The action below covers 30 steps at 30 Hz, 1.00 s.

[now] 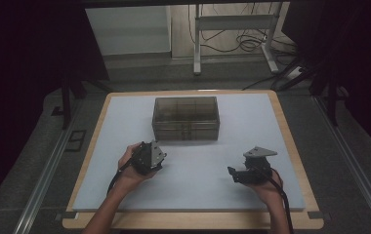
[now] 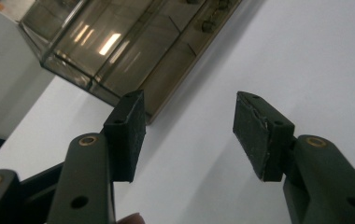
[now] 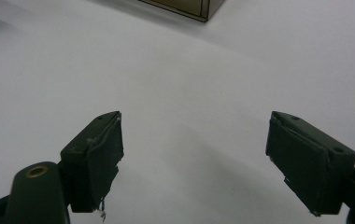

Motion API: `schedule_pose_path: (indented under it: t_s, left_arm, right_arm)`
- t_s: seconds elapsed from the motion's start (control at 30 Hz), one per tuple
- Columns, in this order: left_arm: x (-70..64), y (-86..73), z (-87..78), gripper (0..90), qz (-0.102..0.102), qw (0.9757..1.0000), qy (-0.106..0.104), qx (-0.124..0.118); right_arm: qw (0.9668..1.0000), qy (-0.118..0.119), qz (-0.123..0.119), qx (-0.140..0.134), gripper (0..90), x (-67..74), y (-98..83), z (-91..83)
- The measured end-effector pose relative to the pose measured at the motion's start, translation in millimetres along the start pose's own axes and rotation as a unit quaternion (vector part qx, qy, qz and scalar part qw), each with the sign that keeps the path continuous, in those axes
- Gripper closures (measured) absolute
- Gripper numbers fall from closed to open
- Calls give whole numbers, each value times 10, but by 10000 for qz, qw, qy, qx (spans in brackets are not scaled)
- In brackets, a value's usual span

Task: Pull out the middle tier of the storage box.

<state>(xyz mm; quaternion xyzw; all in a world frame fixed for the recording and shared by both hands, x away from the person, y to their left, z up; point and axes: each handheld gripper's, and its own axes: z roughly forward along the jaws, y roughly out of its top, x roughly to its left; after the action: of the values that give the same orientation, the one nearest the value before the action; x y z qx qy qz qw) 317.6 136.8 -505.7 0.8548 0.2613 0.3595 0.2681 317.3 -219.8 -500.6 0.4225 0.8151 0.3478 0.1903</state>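
Box [image 1: 186, 118]: clear smoked plastic, rigid, light, slick walls; grab across short ends. Left gripper [image 2: 189, 135] half open, empty; right gripper [image 3: 194, 163] wide open, empty.

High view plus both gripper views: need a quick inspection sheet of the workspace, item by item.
Surface: pale mat on a wood-edged table, flat.
Job's things: clear smoky box with inner dividers, standing at the far middle of the mat; small dark bits inside, too small to tell.
Clutter: nothing seen on the mat.
Grippers: left gripper open, fingers empty, aimed at the box, apart from it. Right gripper open, empty, over bare mat.
Cables: one trails from each gripper along the forearm; loose cables on the floor behind.
Surroundings: dim room, white frame legs beyond the table, metal rails at both sides.
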Motion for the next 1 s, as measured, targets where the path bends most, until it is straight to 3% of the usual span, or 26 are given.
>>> schedule_pose_path:
  t_s: [0.5,1.0]
  left_arm:
    - [-62,77,129,480,253,9994,229,-27]
    - [-76,158,200,493,427,9987,274,-48]
  right_arm:
    - [10000,-3,20,0,185,-9,-5,0]
    - [10000,5,-1,19,185,-6,-7,1]
